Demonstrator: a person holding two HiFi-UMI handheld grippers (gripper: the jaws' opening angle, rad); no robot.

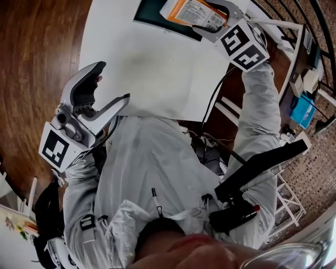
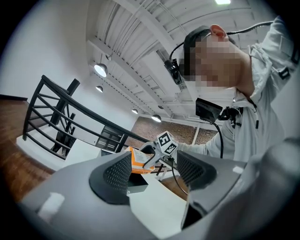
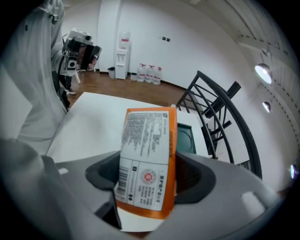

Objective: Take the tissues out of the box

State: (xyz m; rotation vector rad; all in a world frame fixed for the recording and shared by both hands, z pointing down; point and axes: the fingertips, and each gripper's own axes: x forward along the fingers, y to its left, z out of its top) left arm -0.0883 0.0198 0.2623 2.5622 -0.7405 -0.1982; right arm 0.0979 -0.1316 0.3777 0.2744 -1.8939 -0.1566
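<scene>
An orange and white tissue pack [image 1: 192,12] is pinched between the jaws of my right gripper [image 1: 203,19], above the far edge of the white table [image 1: 152,68]. In the right gripper view the tissue pack [image 3: 147,159] stands upright, and the pads of the right gripper [image 3: 150,174] press on both of its sides. A dark green box [image 1: 151,12] lies on the table just left of the pack, and the same box [image 3: 185,138] shows behind the pack. My left gripper [image 1: 112,82] hangs open and empty off the table's near left corner. The left gripper [image 2: 152,171] points toward the pack [image 2: 133,160].
Wooden floor [image 1: 37,63] lies left of the table. A black railing [image 3: 215,117] runs behind the table's far side. A white frame [image 1: 231,110] stands under the table's right edge. A water dispenser [image 3: 123,56] and bottles stand by the far wall.
</scene>
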